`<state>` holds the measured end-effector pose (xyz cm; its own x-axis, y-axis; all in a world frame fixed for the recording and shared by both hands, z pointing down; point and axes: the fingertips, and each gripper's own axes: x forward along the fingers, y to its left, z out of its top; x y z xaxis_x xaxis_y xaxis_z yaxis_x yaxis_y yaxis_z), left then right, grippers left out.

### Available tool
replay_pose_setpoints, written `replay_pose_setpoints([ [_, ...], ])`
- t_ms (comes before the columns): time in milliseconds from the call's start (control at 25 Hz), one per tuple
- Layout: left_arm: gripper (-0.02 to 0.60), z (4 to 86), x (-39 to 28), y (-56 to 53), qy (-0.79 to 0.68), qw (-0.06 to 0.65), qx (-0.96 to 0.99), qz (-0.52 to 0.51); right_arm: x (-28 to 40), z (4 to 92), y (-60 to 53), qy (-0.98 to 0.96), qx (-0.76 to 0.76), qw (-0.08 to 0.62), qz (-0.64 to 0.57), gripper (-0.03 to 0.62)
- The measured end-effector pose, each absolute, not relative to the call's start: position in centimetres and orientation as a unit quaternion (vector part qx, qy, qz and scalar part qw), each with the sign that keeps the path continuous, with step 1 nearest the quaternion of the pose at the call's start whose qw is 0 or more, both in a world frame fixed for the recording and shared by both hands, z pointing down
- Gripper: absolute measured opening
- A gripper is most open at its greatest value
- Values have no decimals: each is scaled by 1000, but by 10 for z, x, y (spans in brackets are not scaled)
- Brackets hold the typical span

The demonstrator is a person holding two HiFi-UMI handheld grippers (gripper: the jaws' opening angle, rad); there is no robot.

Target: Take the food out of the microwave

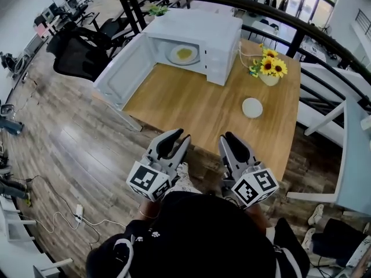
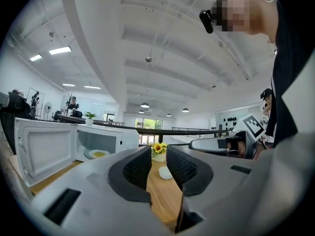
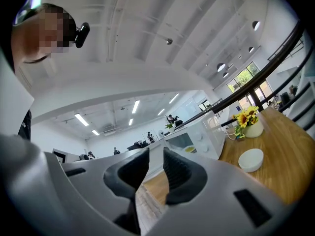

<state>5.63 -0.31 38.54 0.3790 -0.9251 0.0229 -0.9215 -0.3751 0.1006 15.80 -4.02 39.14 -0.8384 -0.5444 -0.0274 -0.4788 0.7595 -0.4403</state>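
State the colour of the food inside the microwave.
Yellow: the food lies on a white plate. It shows best in the head view.

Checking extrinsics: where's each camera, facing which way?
Head view: on the person's head, steeply down at light wooden table, open white microwave, left gripper, right gripper, dark-clad torso.
Left gripper view: on the left gripper, level along its parted empty jaws toward the microwave; person's head above.
Right gripper view: likewise on the right gripper; person's head above.
Shared: all three show microwave and small round white bowl.
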Motion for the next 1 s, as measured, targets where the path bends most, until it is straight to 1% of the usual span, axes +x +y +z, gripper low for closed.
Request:
replay_pose_setpoints([
  [80,75,385,43,-17,-560,46,827,-24,152,392,-53,933,-283,73,-210,94],
  [200,75,388,28,-45,-551,45,833,-21,144,394,-76,926,-303,74,-214,94],
  [320,92,386,8,-76,-542,41,839,-31,130,393,-101,920,-320,77,-214,94],
  [560,94,381,-31,-136,-515,41,856,-31,101,387,-152,903,-363,83,-213,94],
  [1000,103,396,-132,-227,-513,56,856,-12,27,394,-217,882,-409,63,-224,94],
])
